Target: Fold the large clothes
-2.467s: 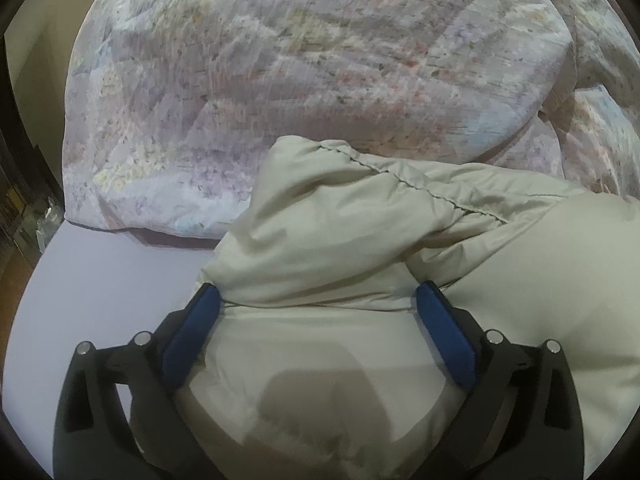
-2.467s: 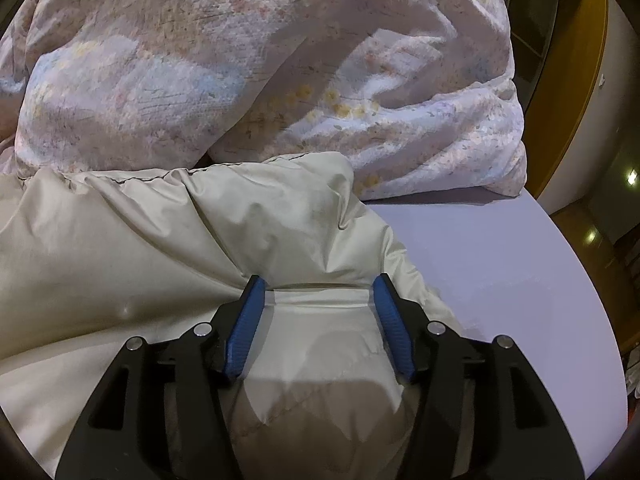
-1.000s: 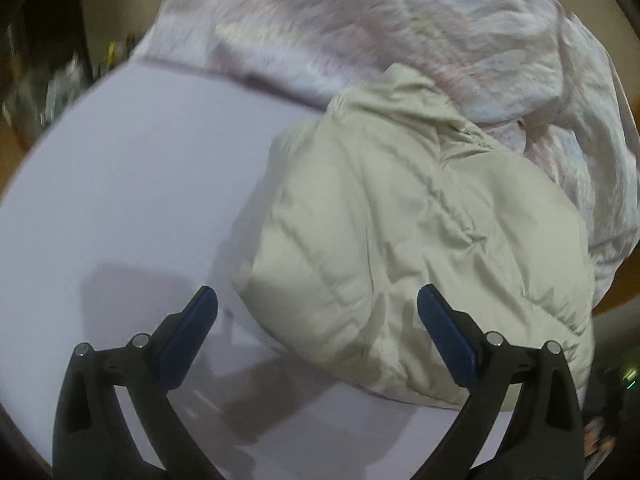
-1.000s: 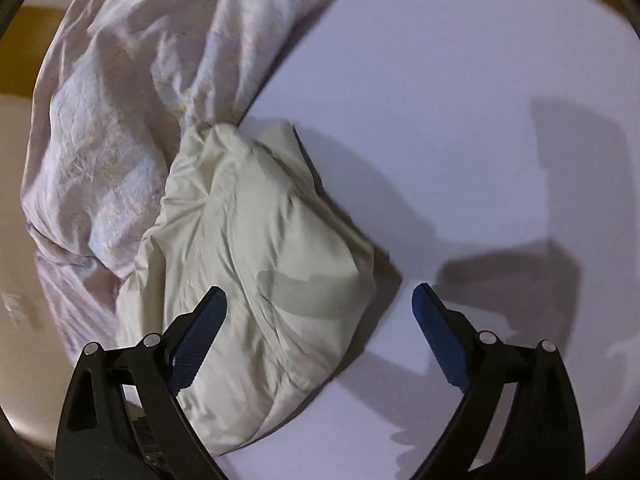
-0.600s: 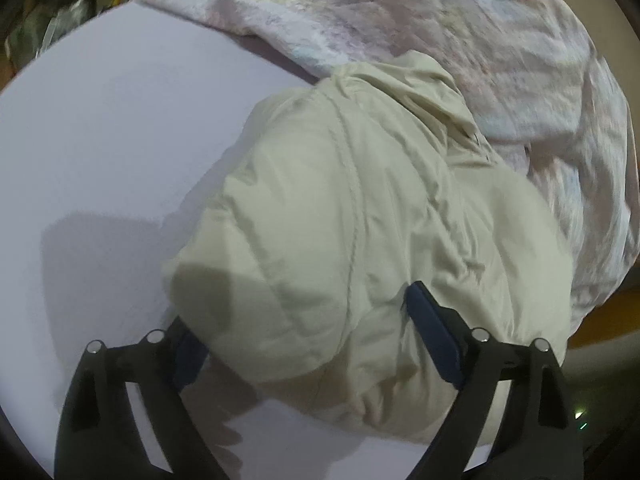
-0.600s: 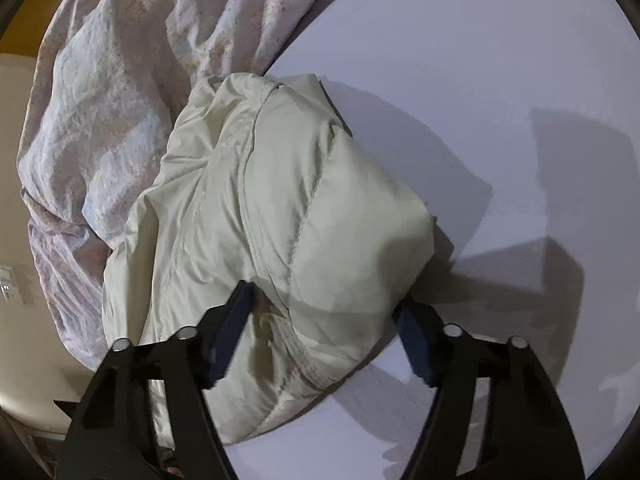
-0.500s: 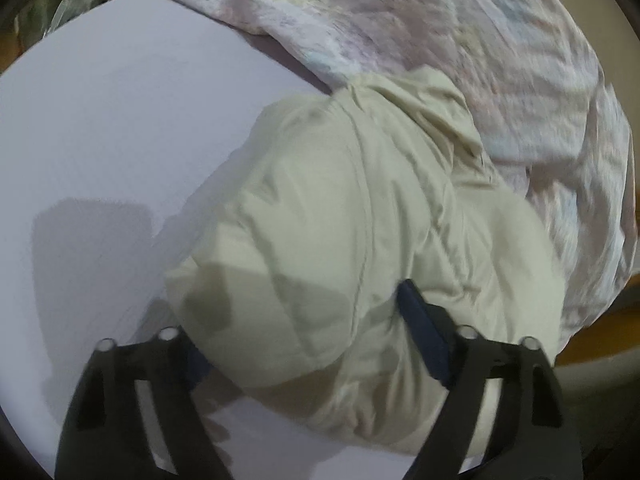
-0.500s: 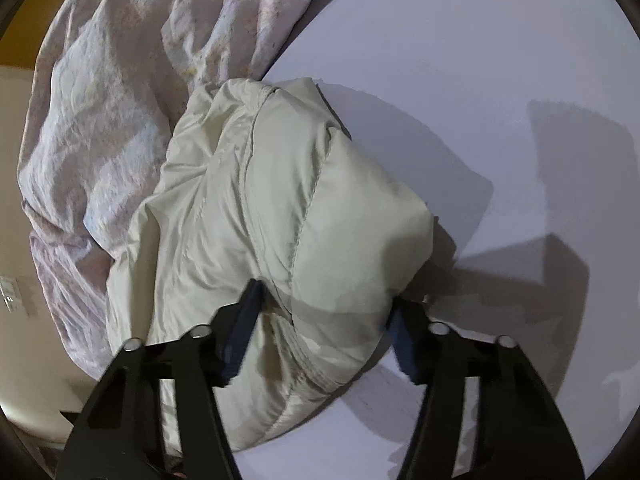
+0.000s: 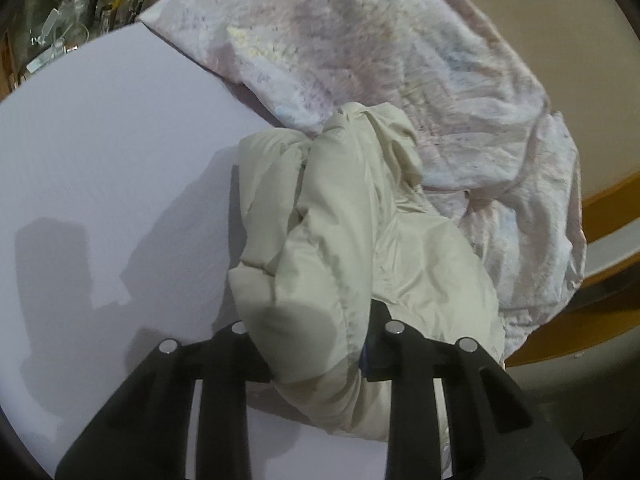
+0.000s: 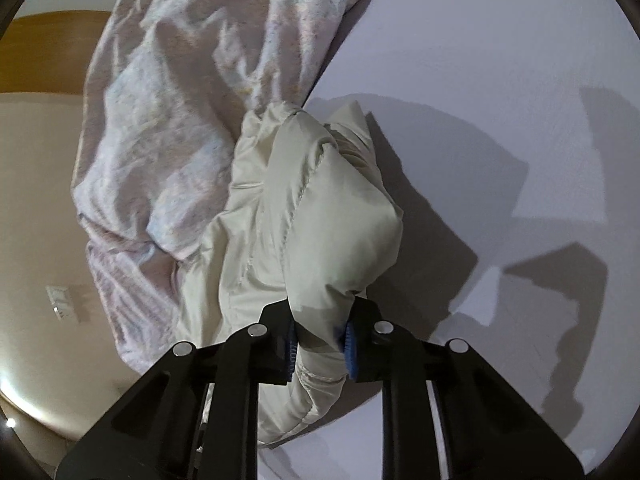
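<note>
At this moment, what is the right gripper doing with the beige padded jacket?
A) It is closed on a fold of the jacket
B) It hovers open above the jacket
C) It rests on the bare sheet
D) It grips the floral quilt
A: the right gripper pinches a bulging fold of the beige jacket between its blue pads, with the floral quilt lying beyond.

A bed (image 9: 100, 152) w/ a smooth pale lilac sheet is seen in both views. A cream puffy jacket (image 9: 344, 232) is bunched on it, lying against a crumpled floral duvet (image 9: 380, 64) heaped along the bed's far edge. Dark shadows are cast across the sheet.
</note>
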Available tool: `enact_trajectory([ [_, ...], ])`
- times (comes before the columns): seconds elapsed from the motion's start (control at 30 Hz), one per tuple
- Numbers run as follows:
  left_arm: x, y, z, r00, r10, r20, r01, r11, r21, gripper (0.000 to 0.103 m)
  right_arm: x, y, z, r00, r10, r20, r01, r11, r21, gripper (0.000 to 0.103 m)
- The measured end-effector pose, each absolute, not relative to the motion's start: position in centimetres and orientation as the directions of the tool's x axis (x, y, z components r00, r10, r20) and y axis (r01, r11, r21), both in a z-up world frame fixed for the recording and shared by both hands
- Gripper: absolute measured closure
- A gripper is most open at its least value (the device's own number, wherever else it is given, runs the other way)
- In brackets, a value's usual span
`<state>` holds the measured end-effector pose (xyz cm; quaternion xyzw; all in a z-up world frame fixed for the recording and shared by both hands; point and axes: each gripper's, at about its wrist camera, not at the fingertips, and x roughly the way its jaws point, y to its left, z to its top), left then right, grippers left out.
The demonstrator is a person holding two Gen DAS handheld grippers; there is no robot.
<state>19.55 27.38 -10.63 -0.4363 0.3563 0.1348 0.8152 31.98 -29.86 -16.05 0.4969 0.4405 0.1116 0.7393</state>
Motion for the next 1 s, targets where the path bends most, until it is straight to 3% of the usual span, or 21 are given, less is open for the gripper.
enact_trajectory([
  [0.47,7.0,27.1,-13.0,0.663,-0.055,-0.746,-0.593,0.570,-0.569,0.074,22.8,-29.6,-19.8,0.488,0.636,-0.598,0.269,0.542,0.796,0.084],
  [0.57,6.4,26.9,-13.8,0.647,-0.050,-0.761,-0.606,0.572,-0.552,0.070,22.5,-29.7,-19.8,0.477,0.602,-0.640,0.262,0.598,0.757,0.077],
  [0.7,6.1,26.6,-13.9,0.620,-0.019,-0.785,-0.627,0.590,-0.509,0.052,21.9,-30.0,-17.9,0.503,0.461,-0.731,0.258,0.727,0.636,0.058],
  [0.77,5.7,26.5,-13.9,0.606,-0.005,-0.795,-0.635,0.599,-0.488,0.036,21.2,-30.4,-16.4,0.554,0.351,-0.755,0.267,0.784,0.560,0.052],
  [0.87,5.3,26.5,-14.2,0.600,-0.003,-0.800,-0.641,0.597,-0.483,0.025,21.0,-30.2,-14.2,0.623,0.219,-0.751,0.264,0.845,0.466,0.051],
  [1.0,5.1,26.7,-15.1,0.599,-0.030,-0.800,-0.647,0.571,-0.506,0.025,22.0,-26.1,-12.2,0.649,0.277,-0.708,0.079,0.902,0.425,0.051],
])
